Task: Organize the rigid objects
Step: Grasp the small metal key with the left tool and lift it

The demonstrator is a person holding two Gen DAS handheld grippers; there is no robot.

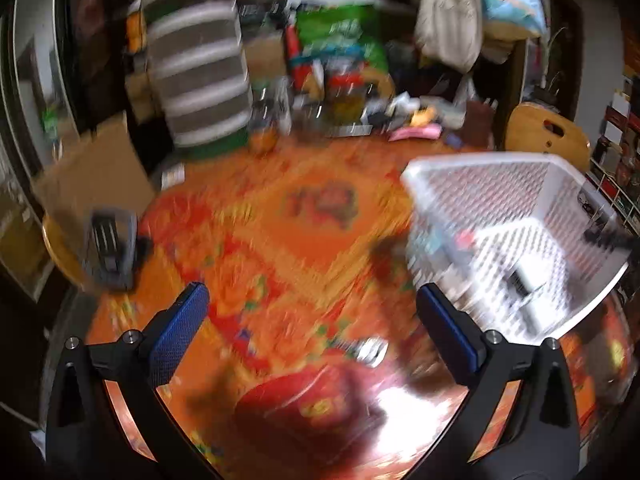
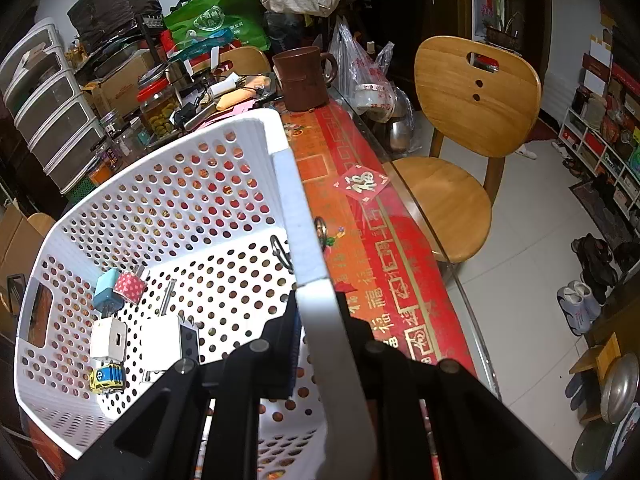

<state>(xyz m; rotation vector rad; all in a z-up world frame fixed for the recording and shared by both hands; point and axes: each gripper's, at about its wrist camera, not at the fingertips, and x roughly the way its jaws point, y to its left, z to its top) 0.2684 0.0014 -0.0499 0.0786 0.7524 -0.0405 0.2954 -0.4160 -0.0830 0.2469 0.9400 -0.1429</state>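
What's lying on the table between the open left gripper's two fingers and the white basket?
In the left wrist view, only a small blurred silver object lies near the left gripper; otherwise patterned tablecloth runs bare to the white basket.

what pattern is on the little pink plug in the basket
White polka dots on pink charger plug, clearest in the right wrist view.

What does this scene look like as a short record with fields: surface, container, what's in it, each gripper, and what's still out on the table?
surface: table under a red and orange patterned cloth
container: white perforated basket
contents: blue charger, pink dotted charger, white charger, white plug block, yellow toy car
left gripper: open, nothing between the fingers, picture blurred
right gripper: shut on the basket's rim
still out: grey device near the table's left edge; red lidded object near the left gripper
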